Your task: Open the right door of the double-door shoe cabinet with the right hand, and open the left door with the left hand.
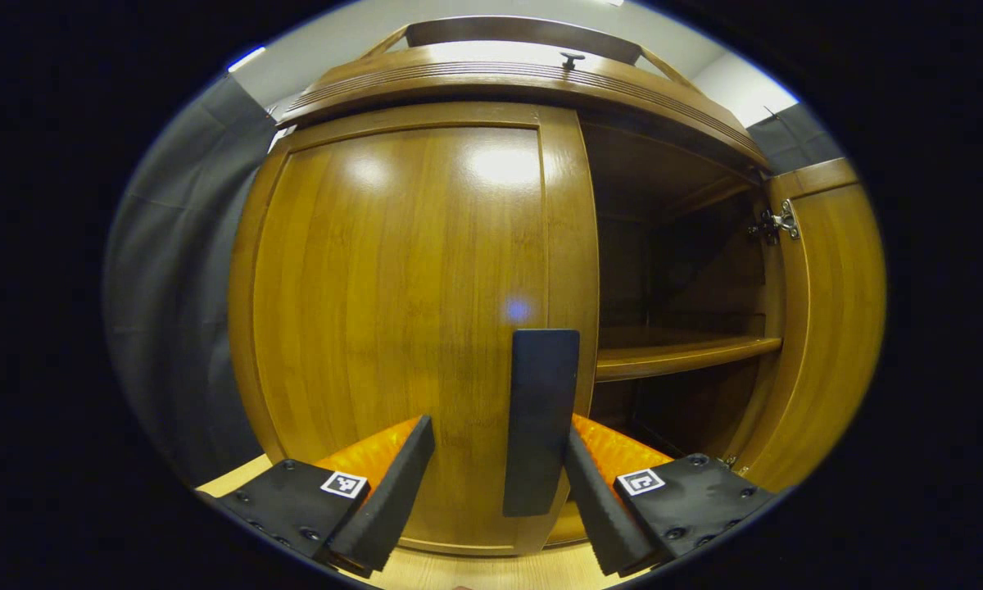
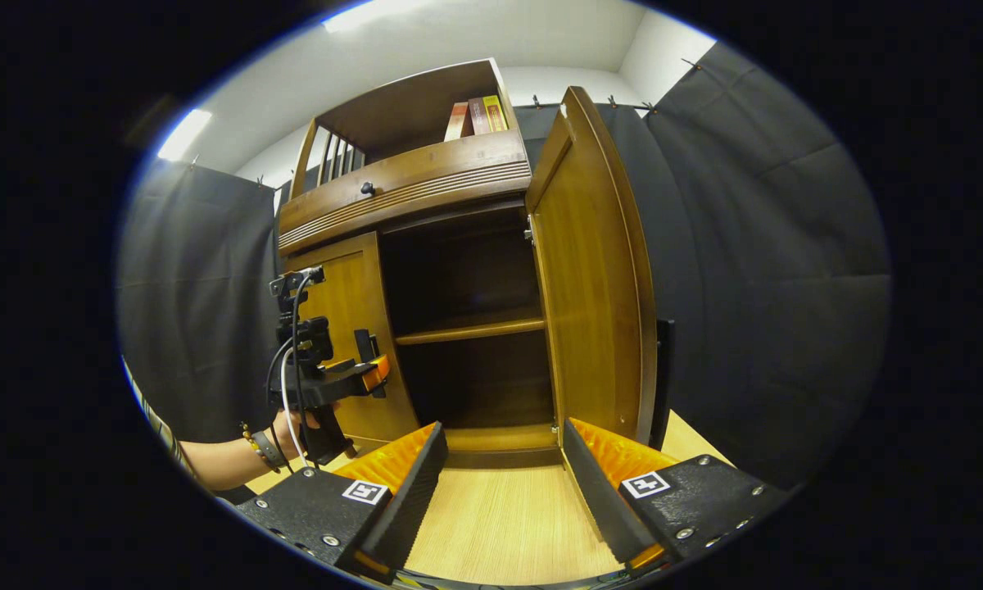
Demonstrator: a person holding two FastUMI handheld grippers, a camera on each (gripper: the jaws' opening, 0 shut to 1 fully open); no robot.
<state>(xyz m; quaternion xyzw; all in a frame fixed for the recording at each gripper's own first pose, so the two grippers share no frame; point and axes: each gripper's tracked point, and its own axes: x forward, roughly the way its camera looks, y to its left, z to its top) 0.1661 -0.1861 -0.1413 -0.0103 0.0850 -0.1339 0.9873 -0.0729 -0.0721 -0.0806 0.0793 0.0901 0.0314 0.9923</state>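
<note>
In the left gripper view the wooden cabinet's left door (image 1: 393,311) is closed. Its flat dark handle (image 1: 541,418) stands upright between the fingers of my left gripper (image 1: 498,430), close to the right finger; the jaws are open and not pressing on it. The right door (image 1: 827,328) stands swung open. In the right gripper view, that right door (image 2: 594,287) is open edge-on, just beyond my right gripper (image 2: 504,428), which is open with nothing between its fingers. A hand holds the left gripper (image 2: 374,369) at the closed left door (image 2: 348,336).
The open half shows a dark interior with one wooden shelf (image 2: 471,330). Above the doors is a drawer with a small knob (image 2: 367,188) and an upper shelf with books (image 2: 479,119). Pale wooden floor (image 2: 500,516) lies in front; black cloth walls surround the cabinet.
</note>
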